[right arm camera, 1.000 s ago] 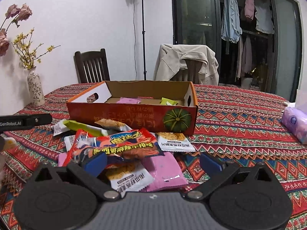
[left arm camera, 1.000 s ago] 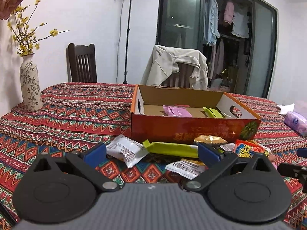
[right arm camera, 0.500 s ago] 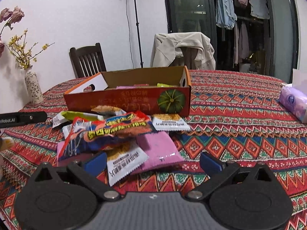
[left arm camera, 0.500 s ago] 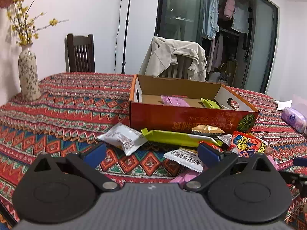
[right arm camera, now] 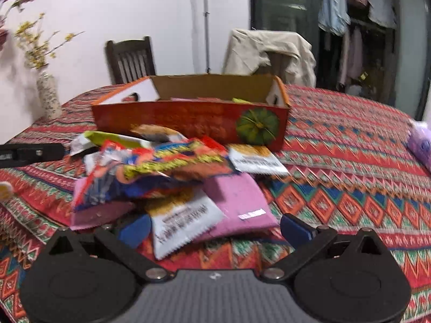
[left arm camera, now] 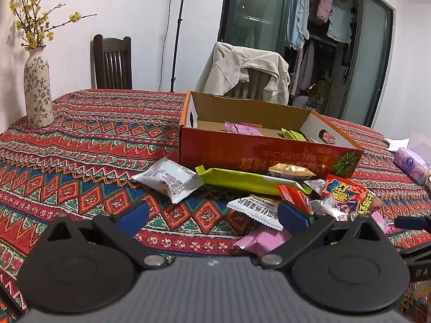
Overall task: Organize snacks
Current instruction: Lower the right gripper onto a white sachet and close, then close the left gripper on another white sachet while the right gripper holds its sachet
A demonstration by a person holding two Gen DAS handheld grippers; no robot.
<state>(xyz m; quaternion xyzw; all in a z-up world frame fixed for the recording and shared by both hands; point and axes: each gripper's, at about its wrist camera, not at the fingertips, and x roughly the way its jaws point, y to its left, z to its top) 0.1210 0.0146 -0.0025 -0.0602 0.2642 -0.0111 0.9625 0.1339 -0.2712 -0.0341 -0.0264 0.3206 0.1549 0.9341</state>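
L gripper (left arm camera: 212, 215): fingers spread wide, holding nothing, low over the worktop (left arm camera: 80, 140) w/ its patterned red cloth. R gripper (right arm camera: 214, 228): fingers also spread, empty, w/ a white packet (right arm camera: 183, 220) and a pink packet (right arm camera: 237, 202) lying between the tips; contact can't be told, view blurred. Just beyond, loose snack pile: red-and-blue bag (right arm camera: 150, 172) on top of the packets, long green bar (left arm camera: 247, 180), white pouch (left arm camera: 169, 179), small gold packet (left arm camera: 291, 171) against the box front. Behind pile: open orange box (left arm camera: 258, 156), pink and green packets inside. Far L: vase (left arm camera: 37, 88) w/ yellow flowers. Far R edge: purple tissue pack (left arm camera: 410, 165). Beyond worktop: two chairs, one draped w/ a beige jacket (left arm camera: 242, 72).
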